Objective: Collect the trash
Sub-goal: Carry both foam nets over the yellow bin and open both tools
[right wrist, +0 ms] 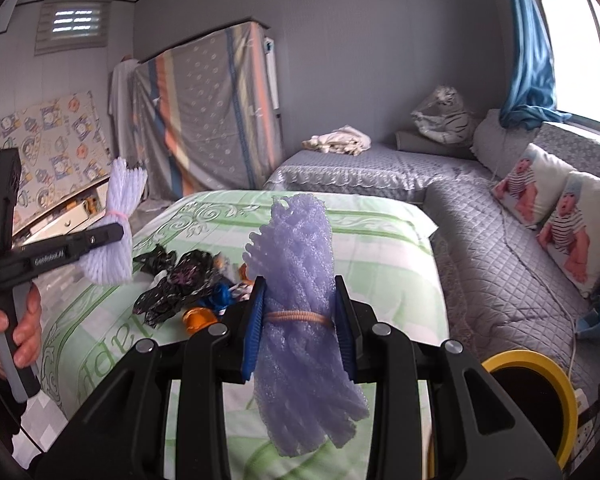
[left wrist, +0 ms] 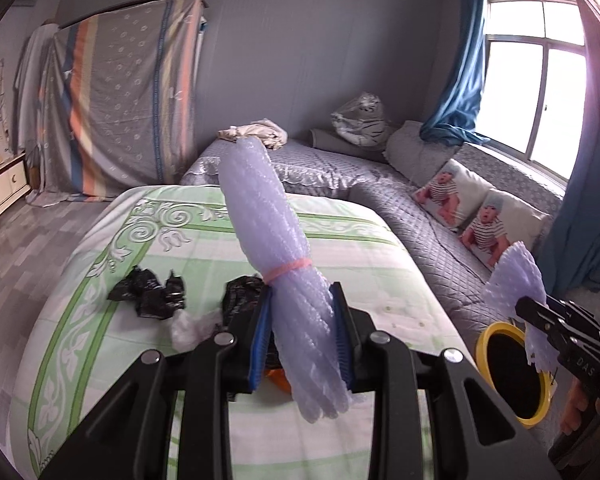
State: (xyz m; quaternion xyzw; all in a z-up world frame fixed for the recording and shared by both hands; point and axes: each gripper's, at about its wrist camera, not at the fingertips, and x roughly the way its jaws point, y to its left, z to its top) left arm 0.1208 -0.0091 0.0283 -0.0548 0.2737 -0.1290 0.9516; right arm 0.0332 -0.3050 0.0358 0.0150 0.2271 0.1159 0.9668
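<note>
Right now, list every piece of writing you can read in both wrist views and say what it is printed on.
"GenRobot.AI": white print on the black finger of the left gripper, seen from the right wrist.
"DAS": white print on the black body of the right gripper, seen from the left wrist; possibly only part of a word.
Large green letters on the green-and-white patterned bedsheet: cut off and sideways, not readable.
Cartoon-print mat against the wall: too blurred to read.

A left gripper (left wrist: 304, 336) with blue pads clamps a rolled bundle of pale lilac foam netting (left wrist: 276, 248) bound by a pink rubber band (left wrist: 286, 270), above a green-and-white patterned bedcover (left wrist: 112, 280) strewn with crumpled black plastic bags (left wrist: 150, 294). At right, the right gripper (left wrist: 540, 314) grips a second lilac foam bundle (left wrist: 518, 280) over a yellow-rimmed round bin (left wrist: 512, 372).
</note>
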